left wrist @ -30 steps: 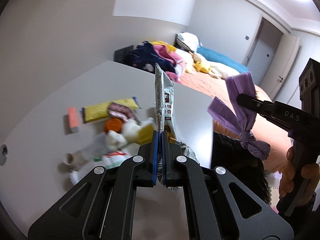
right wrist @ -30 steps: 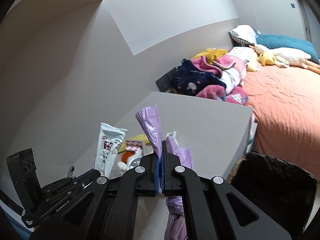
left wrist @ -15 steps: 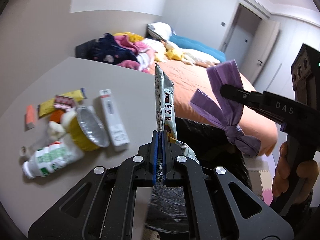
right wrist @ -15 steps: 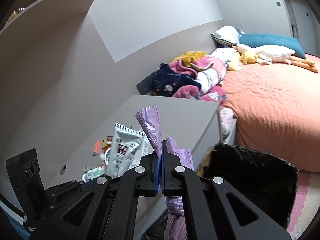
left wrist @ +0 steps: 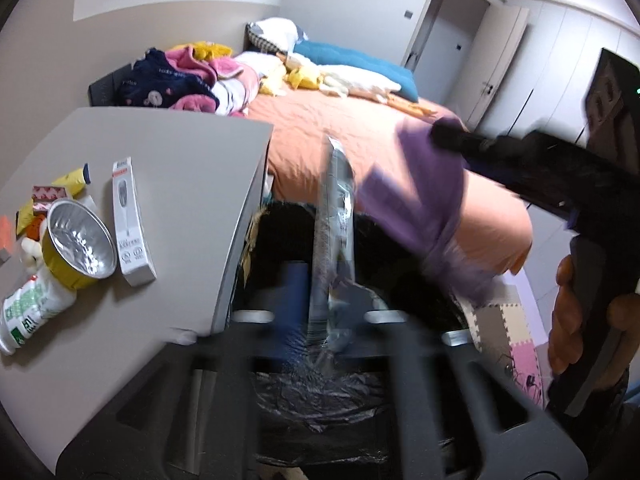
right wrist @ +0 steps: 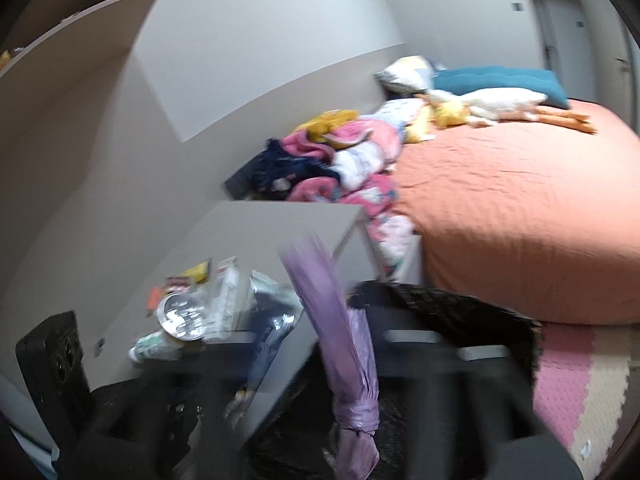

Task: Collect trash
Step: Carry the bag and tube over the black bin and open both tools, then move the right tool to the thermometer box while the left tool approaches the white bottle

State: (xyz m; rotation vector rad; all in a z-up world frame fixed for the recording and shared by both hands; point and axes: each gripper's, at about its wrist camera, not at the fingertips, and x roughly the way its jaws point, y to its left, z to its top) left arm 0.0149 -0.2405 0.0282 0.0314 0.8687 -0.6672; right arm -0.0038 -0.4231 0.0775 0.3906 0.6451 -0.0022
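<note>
1. Left tool (left wrist: 320, 316): jaws spread, just opened, blurred. A silver snack packet (left wrist: 334, 240) is seen upright between them, pressed by neither pad; it is judged released to drop.
2. Right tool (right wrist: 352, 336): jaws likewise parted, just opened. A knotted purple plastic bag (right wrist: 344, 340) hangs between them, seemingly let go.
3. Bin lined with a black bag (left wrist: 320, 400): placed on the floor against the table's right edge, beside the bed (left wrist: 360, 136). Both tools are held over its mouth, evidently so that released trash falls in.
4. Table (left wrist: 180, 184): further trash is left near its left edge, judged not yet collected:
   - a foil bowl with yellow outside (left wrist: 78, 248), tipped on its side;
   - a white carton (left wrist: 130, 220), lying flat next to the bowl, printing too small to read;
   - a white bottle with green label (left wrist: 28, 312), lying down, lettering illegible;
   - small yellow and red wrappers (left wrist: 48, 196), writing not legible.
5. Packet print: blurred, unreadable.
6. A hand (left wrist: 576, 316) is seen gripping the right tool's handle.
</note>
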